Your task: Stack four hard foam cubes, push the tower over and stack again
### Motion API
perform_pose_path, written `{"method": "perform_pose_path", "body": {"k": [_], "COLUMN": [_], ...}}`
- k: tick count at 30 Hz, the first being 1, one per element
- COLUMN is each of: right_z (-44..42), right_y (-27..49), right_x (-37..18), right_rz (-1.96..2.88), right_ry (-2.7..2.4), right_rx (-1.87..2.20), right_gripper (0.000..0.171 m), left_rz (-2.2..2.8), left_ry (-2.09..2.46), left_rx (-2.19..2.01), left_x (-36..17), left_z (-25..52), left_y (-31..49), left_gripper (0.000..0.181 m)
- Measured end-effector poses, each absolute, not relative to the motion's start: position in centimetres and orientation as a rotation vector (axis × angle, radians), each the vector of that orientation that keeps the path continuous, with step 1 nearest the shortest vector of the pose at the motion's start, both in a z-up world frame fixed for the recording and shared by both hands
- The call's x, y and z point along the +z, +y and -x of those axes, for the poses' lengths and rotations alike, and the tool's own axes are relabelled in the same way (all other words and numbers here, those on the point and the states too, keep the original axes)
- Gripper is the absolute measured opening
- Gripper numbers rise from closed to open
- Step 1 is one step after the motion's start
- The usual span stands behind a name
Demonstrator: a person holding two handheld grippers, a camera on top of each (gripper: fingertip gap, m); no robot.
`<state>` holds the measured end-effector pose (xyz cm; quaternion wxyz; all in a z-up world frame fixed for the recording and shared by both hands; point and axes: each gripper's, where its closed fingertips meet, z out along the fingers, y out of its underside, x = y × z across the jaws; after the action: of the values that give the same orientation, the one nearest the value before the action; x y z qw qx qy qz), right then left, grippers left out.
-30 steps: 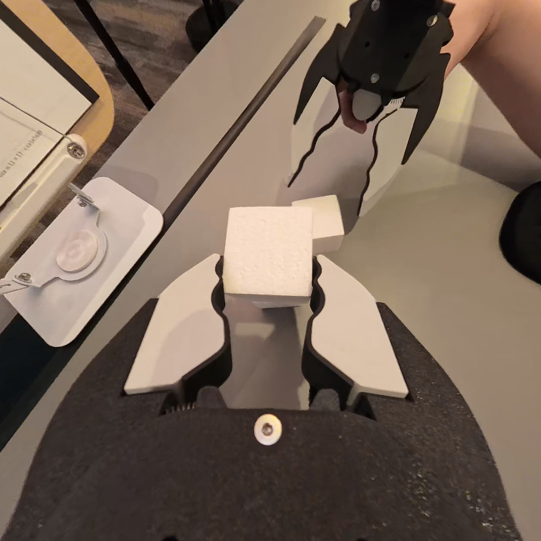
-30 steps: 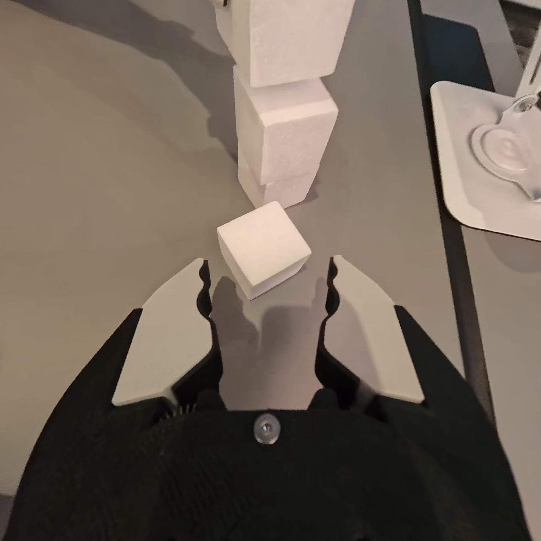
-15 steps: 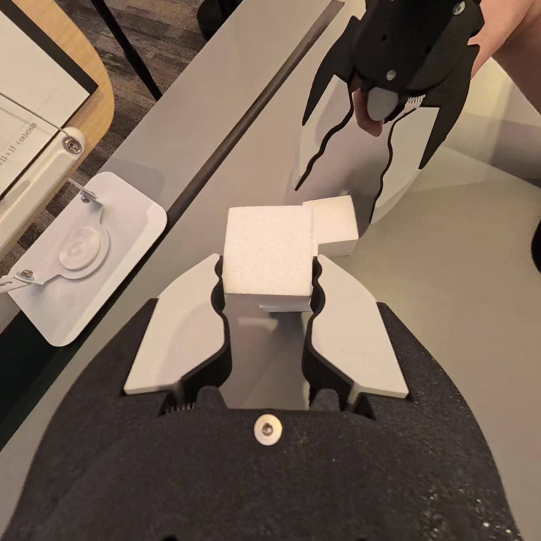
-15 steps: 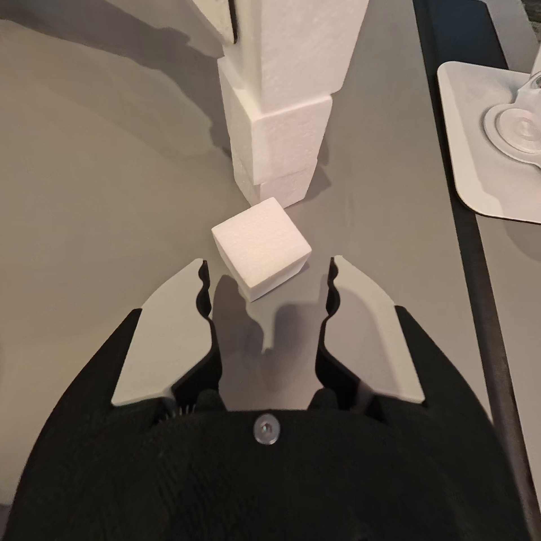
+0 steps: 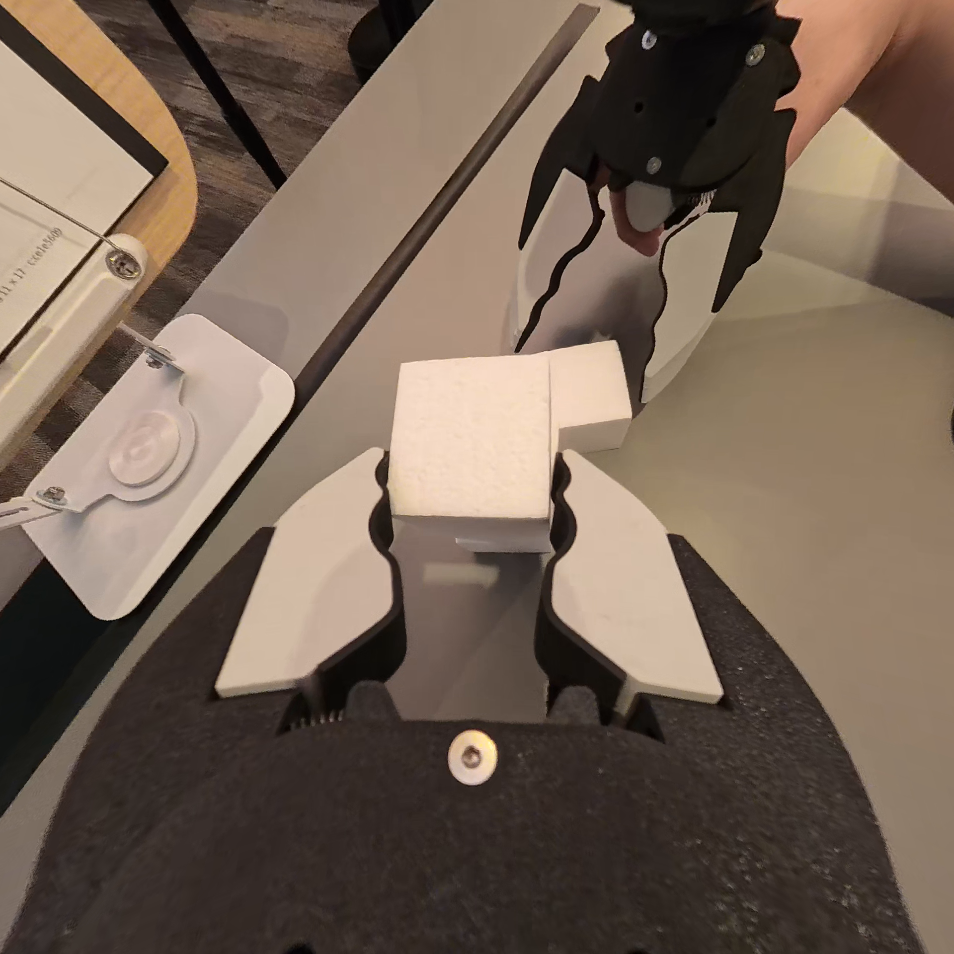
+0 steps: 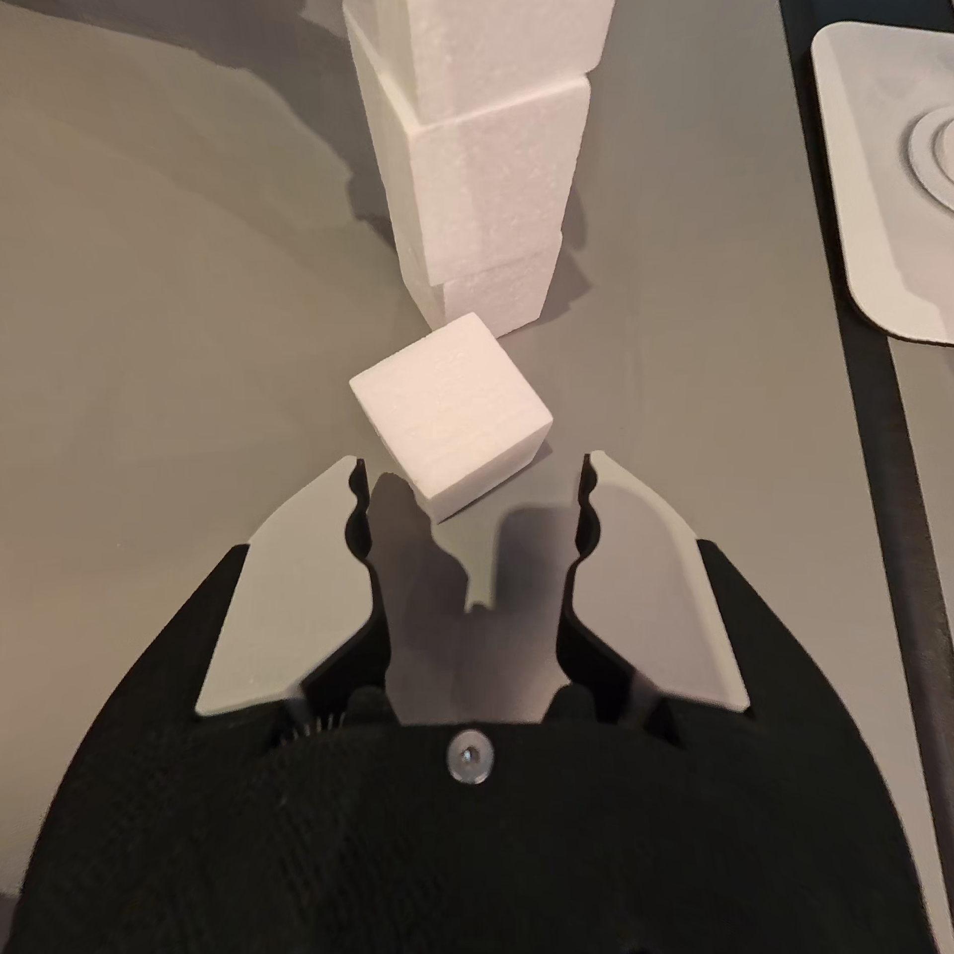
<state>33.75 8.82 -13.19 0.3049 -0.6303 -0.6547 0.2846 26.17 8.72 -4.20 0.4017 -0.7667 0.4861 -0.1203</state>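
Gripping a white foam cube (image 5: 467, 441) at centre frame, the left gripper (image 5: 468, 488) presses its pale fingers (image 5: 330, 547) against the cube's two side faces, above the other stacked cubes. In the right wrist view the tower (image 6: 485, 155) rises out of the top of the frame: three cubes show, though the top one is cut off and the left gripper's hold cannot be seen there. The cubes sit slightly out of line, their edges stepped.

A loose fourth cube (image 6: 450, 413) lies on the grey table (image 6: 155, 309) just in front of the tower's base, turned corner-on. The right gripper (image 6: 472, 464) hangs over it with its jaws spread wide and nothing between them; the cube's near corner sits just inside the fingertips' line. In the left wrist view this gripper enters from the upper right, held by a hand (image 5: 852, 67).

Bare tabletop fills the left half of the right wrist view. At the right edge a dark gap (image 6: 826, 258) runs along the table's edge, and beyond it rests a white plate with a round disc (image 5: 149, 459), which the left wrist view shows at centre left. A wooden board (image 5: 129, 98) occupies that view's upper left corner.
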Motion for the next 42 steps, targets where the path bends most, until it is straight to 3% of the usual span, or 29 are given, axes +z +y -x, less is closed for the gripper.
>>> {"method": "perform_pose_path", "body": {"k": [6,8,16,20,25,30,42], "right_z": [-33.3,-33.3,-36.0,-36.5,-32.3,-27.7,-25.5], "right_y": [8.8,8.6,8.8,8.2,7.0,7.1,8.3], "right_x": [-13.3,-13.5,-12.1,-4.6,3.7,3.8,2.5], "right_rz": [1.637,1.634,1.657,1.516,1.341,1.449,1.612], "right_ry": [-1.748,-1.760,-1.636,-1.527,-1.543,-1.686,-1.629], "right_rx": [0.758,0.773,0.867,0.819,0.674,0.667,0.707], "right_gripper": [0.066,0.057,0.056,0.056,0.056,0.056,0.056], "left_rz": [1.935,1.910,1.881,1.928,1.868,1.761,1.746], "left_ry": [1.214,1.192,1.018,0.934,0.806,0.769,0.784], "left_rx": [-0.285,-0.293,-0.292,-0.238,-0.464,-0.561,-0.562], "left_x": [-4.2,-3.4,-1.5,-0.8,2.0,5.1,5.6], "left_z": [-25.6,-25.0,-18.7,-14.9,-13.9,-13.7,-13.1], "left_y": [8.6,8.2,8.0,8.9,8.4,7.2,6.6], "left_gripper": [0.083,0.084,0.077,0.077,0.075,0.072,0.070]}}
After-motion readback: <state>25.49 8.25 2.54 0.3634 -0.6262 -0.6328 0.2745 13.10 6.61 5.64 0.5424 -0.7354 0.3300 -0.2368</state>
